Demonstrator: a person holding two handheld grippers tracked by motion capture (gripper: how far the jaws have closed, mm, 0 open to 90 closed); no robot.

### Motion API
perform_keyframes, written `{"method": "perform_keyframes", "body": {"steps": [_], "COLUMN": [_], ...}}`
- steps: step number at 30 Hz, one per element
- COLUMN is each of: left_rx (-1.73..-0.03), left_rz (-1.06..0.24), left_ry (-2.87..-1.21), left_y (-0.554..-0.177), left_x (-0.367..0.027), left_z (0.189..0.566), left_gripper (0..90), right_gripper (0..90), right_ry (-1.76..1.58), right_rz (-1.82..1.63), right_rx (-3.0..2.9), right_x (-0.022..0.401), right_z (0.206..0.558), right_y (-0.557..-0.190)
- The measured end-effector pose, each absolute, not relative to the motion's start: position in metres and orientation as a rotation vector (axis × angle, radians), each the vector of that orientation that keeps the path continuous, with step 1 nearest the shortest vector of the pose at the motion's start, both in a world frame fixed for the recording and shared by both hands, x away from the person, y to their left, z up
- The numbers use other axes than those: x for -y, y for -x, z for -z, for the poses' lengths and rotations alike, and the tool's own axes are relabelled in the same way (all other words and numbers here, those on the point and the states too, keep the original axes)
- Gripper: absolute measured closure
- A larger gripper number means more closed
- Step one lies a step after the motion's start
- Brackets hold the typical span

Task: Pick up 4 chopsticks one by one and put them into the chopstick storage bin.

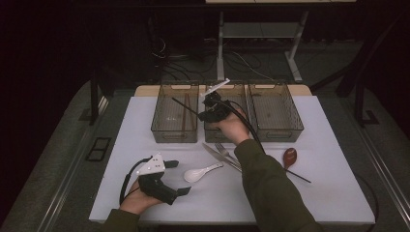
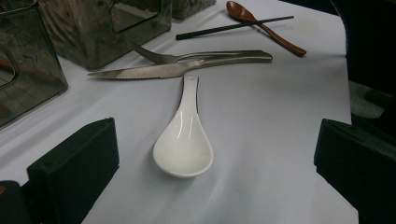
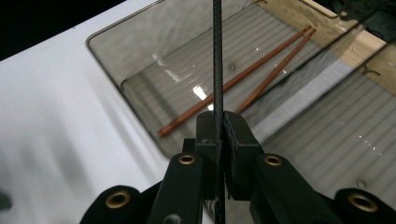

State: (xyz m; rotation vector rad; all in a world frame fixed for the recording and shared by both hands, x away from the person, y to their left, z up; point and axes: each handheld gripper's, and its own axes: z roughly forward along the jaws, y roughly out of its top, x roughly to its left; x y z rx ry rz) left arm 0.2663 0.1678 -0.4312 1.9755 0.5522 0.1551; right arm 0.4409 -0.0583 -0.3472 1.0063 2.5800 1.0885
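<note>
Fingers of the right gripper (image 3: 223,135) are pressed together on a black chopstick (image 3: 217,56), which runs straight up from between the pads; in the high view the same gripper (image 1: 205,112) holds that chopstick (image 1: 185,107) slanting out from the fingertips over the left bin (image 1: 167,130). Directly beyond and below the clamped pads, on the ribbed floor of that bin, lie two brown chopsticks (image 3: 252,79), side by side and not touched by the fingers. Just beside the fingers on the other side of the bin wall lies the middle bin (image 3: 336,135), and beyond it in the high view the right bin (image 1: 278,113). Fingers of the left gripper (image 2: 210,158) stand wide apart, resting low over the white table (image 2: 271,121), with nothing pressed between them. A white ceramic spoon (image 2: 183,144) lies in the gap between the two pads, bowl nearest the fingers, handle pointing away, clear of both pads. Just past the spoon's handle tip lie a knife (image 2: 149,71) and a fork (image 2: 205,56), close together and crossing. Farther out from the left fingers lie a second black chopstick (image 2: 233,28) and a brown wooden spoon (image 2: 266,28), the chopstick crossing the spoon's handle. In the high view the left gripper (image 1: 179,176) sits near the table's front edge, well apart from the right gripper.
</note>
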Motion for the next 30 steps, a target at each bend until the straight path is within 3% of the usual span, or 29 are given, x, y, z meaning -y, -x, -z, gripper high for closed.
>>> {"method": "perform_keyframes", "body": {"steps": [17, 30], "left_rx": [-0.545, -0.539], "left_rz": [-0.139, -0.125], "left_ry": [-1.963, -1.953], "left_y": [-0.265, -0.266], "left_x": [-0.168, -0.167], "left_z": [0.430, 0.430], "left_gripper": [0.0, 0.0], "right_gripper": [85.1, 81.9], "right_ry": [-1.101, -1.099], "right_rz": [-0.974, -0.919], "right_rx": [-2.565, -2.588], "right_x": [0.004, -0.022], "right_z": [0.362, 0.371], "right_y": [-0.482, -0.487]}}
